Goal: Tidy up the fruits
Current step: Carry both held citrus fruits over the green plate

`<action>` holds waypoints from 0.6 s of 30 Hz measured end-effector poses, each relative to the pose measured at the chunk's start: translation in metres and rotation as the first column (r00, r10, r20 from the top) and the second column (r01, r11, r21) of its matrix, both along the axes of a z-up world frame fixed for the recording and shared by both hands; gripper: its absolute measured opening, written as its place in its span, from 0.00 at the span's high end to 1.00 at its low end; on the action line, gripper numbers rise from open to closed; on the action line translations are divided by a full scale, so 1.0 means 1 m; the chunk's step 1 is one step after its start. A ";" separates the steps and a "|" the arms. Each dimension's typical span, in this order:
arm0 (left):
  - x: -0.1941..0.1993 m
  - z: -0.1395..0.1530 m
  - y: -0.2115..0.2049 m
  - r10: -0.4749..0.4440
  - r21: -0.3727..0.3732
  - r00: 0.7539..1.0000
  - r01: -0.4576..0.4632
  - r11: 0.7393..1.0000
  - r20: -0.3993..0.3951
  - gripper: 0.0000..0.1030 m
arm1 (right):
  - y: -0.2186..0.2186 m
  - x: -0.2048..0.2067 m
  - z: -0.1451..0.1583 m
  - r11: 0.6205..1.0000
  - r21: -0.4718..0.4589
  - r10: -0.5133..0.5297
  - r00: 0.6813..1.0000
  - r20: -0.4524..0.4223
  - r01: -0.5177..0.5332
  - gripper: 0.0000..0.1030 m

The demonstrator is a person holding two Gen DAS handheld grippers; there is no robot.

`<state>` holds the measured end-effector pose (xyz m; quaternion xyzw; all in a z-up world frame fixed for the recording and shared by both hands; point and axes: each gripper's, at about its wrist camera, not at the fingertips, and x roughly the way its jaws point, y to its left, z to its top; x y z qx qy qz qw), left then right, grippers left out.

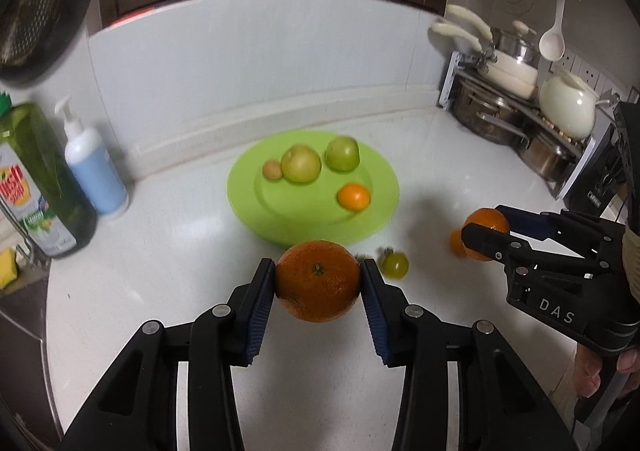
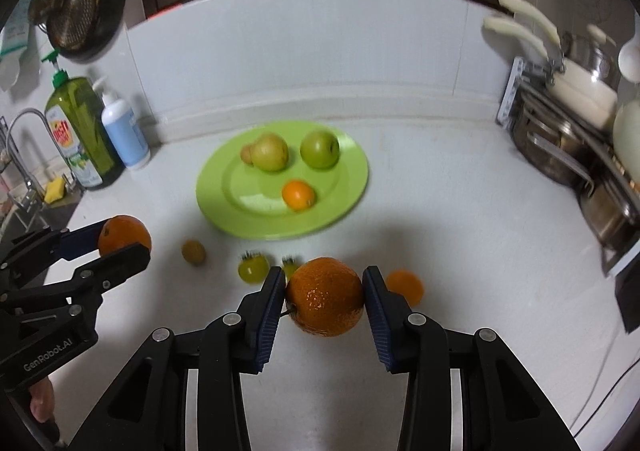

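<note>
Between each tongs' pads, left tongs (image 1: pixel 319 283) and right tongs (image 2: pixel 324 293), sits a gripped orange (image 1: pixel 318 285).

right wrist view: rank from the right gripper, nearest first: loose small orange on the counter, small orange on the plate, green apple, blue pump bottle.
1. Loose small orange: on the counter just right of the right gripper.
2. Small orange on the plate: near side of the green plate.
3. Green apple: far side of the plate.
4. Blue pump bottle: far left, by the wall.
</note>
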<state>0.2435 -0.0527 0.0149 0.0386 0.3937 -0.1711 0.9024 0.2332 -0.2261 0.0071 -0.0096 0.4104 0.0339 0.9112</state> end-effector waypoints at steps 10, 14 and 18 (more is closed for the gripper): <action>0.037 0.034 -0.001 -0.008 -0.021 1.000 0.009 1.000 0.014 0.58 | 0.010 0.033 0.049 0.999 -0.009 0.043 0.998 0.050 -0.043 0.60; 0.057 0.037 0.002 0.003 -0.029 1.000 -0.003 1.000 -0.002 0.58 | 0.016 0.053 0.052 0.998 0.001 0.062 0.998 0.034 -0.062 0.60; 0.081 0.034 0.003 0.015 -0.020 1.000 -0.016 1.000 -0.014 0.58 | 0.020 0.076 0.050 0.997 -0.004 0.072 0.997 0.013 -0.072 0.60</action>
